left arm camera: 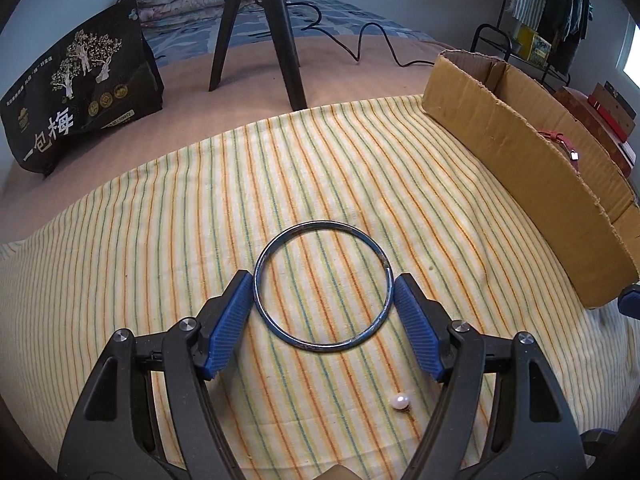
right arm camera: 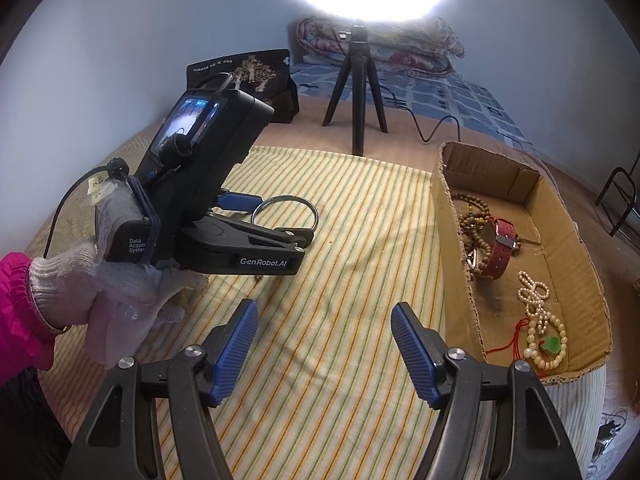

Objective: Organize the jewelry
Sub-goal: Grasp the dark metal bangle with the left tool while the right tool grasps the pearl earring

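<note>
A thin blue metal bangle [left arm camera: 324,223] lies flat on the striped cloth [left arm camera: 160,240]. My left gripper [left arm camera: 323,277] is around it, with a blue pad tip against each side of the ring. In the right wrist view the same bangle [right arm camera: 285,198] sits between the fingers of the left gripper [right arm camera: 284,218], which a gloved hand [right arm camera: 120,280] holds. A single loose pearl [left arm camera: 400,402] rests on the cloth just behind the bangle. My right gripper [right arm camera: 324,308] hovers over bare cloth, jaws apart and easing inward, nothing between them.
An open cardboard box [right arm camera: 456,240] on the right holds wooden bead strings [right arm camera: 472,216], a red watch strap [right arm camera: 502,252] and pearl strands [right arm camera: 536,296]. A black tripod [right arm camera: 358,92] with a ring light and a trailing cable stands beyond the cloth. A black bag [left arm camera: 80,92] sits at far left.
</note>
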### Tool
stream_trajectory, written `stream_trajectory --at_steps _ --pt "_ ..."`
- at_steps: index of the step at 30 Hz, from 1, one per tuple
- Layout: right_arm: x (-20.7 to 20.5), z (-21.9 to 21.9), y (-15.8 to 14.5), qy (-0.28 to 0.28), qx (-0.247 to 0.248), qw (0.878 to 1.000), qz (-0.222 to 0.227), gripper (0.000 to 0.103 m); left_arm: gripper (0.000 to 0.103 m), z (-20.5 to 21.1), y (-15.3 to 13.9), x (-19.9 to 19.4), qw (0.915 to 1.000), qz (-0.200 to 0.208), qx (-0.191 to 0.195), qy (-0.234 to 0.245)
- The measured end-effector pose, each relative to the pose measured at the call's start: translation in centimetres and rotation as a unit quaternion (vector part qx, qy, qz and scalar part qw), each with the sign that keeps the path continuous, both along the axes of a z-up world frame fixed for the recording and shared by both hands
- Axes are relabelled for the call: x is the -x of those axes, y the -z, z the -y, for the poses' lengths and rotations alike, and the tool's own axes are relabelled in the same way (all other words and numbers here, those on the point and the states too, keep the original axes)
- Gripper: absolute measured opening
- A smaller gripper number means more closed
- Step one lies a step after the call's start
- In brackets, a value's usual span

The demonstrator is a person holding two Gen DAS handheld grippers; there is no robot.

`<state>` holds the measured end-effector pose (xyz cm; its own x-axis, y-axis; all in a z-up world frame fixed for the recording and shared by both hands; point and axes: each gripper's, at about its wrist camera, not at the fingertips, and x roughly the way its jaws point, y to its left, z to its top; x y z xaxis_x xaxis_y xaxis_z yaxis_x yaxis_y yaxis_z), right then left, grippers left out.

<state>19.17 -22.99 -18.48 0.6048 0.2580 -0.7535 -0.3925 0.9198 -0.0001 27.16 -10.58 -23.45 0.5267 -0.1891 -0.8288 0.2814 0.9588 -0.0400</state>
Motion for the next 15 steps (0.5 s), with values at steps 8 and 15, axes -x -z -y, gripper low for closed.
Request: stream_trajectory --at_steps 8,15 --pt "-1.4 -1.6 1.4 -0.028 -0.009 0.999 -0.028 0.061 0.075 -3.4 0.0 0.0 0.9998 -0.001 0.001 -0.020" --pt "-3.3 -3.1 3.8 -0.040 -0.028 0.996 -0.070 0.049 0.074 -6.1 0.0 1.0 0.9995 0.001 -0.001 -0.030"
